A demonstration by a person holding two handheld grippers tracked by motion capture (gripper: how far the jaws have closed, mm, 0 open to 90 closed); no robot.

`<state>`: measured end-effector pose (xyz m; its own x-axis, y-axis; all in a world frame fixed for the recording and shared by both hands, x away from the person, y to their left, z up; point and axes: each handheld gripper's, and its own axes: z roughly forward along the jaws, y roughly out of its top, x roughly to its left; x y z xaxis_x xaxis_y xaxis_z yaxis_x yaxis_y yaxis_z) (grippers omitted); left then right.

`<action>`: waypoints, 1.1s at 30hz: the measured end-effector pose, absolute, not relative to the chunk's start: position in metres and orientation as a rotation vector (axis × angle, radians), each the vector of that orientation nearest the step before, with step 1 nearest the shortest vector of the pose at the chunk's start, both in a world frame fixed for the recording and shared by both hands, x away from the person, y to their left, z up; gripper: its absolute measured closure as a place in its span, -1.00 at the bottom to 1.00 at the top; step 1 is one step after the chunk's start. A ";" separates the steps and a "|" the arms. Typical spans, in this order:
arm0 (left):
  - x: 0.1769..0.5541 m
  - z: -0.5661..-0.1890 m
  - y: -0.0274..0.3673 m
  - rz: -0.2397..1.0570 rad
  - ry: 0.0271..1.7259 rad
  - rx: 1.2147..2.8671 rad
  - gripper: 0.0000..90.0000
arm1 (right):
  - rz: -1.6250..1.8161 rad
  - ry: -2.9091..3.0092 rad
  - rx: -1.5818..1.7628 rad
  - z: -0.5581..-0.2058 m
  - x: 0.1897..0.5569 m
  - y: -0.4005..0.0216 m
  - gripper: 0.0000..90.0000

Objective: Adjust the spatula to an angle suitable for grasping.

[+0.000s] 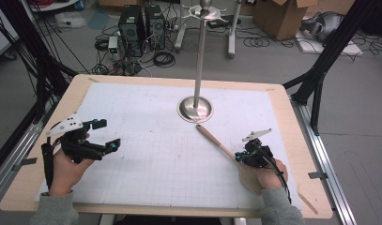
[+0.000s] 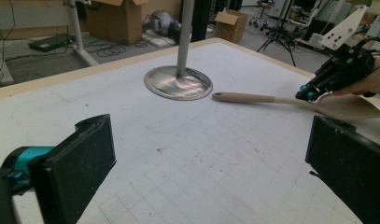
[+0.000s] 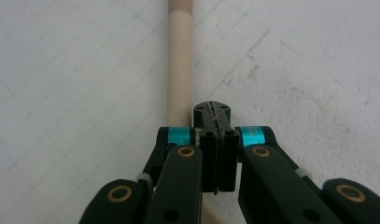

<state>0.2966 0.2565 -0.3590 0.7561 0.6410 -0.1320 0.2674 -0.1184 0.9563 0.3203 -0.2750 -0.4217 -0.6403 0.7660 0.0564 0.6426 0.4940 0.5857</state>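
Where the right gripper (image 3: 214, 112) closes — wooden spatula (image 3: 179, 60) handle beneath.

left tongs (image 1: 105, 135) gape wide — right tongs (image 1: 241, 156) pressed together, angled down.

A wooden table (image 1: 85, 84) carries a white gridded mat (image 1: 146, 140) over most of its top. On the mat stand a round metal base (image 1: 195, 108) with an upright pole (image 1: 199, 56), and just beside it lies a wooden spatula (image 1: 217, 139)
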 end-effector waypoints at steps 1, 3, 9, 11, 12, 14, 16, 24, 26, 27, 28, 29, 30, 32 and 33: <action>0.297 -0.359 0.257 0.371 0.725 1.705 -0.96 | 0.867 2.516 1.206 -0.420 0.320 -0.275 1.00; 0.297 -0.359 0.258 0.373 0.728 1.701 -0.96 | 0.892 2.500 1.187 -0.416 0.318 -0.276 1.00; 0.295 -0.359 0.259 0.374 0.728 1.701 -0.96 | 0.946 2.442 1.142 -0.403 0.310 -0.274 0.99; 0.296 -0.359 0.259 0.376 0.728 1.701 -0.96 | 0.961 2.419 1.131 -0.399 0.306 -0.274 0.94; 0.295 -0.359 0.259 0.373 0.731 1.699 -0.96 | 0.972 2.411 1.124 -0.398 0.305 -0.274 0.87; 0.295 -0.359 0.259 0.372 0.729 1.700 -0.96 | 0.991 2.388 1.119 -0.395 0.301 -0.275 0.68; 0.295 -0.359 0.259 0.372 0.730 1.700 -0.96 | 1.001 2.374 1.129 -0.394 0.299 -0.275 0.43; 0.295 -0.359 0.259 0.374 0.732 1.701 -0.96 | 1.045 2.280 1.163 -0.388 0.292 -0.279 -0.34; 0.295 -0.359 0.259 0.374 0.732 1.700 -0.96 | 1.030 2.267 1.159 -0.388 0.291 -0.279 -0.51; 0.295 -0.359 0.259 0.376 0.731 1.701 -0.96 | 1.027 2.254 1.161 -0.387 0.290 -0.279 -0.59; 0.295 -0.359 0.260 0.376 0.731 1.701 -0.96 | 1.031 2.249 1.164 -0.386 0.289 -0.279 -0.65; 0.295 -0.359 0.260 0.374 0.732 1.699 -0.96 | 1.039 2.242 1.164 -0.386 0.289 -0.280 -0.69; 0.295 -0.359 0.260 0.374 0.734 1.698 -0.96 | 1.044 2.235 1.167 -0.385 0.288 -0.280 -0.69; 0.295 -0.359 0.260 0.373 0.733 1.698 -0.96 | 1.057 2.229 1.162 -0.383 0.286 -0.281 -0.75; 0.295 -0.360 0.260 0.373 0.735 1.698 -0.96 | 1.066 2.224 1.163 -0.382 0.286 -0.282 -0.75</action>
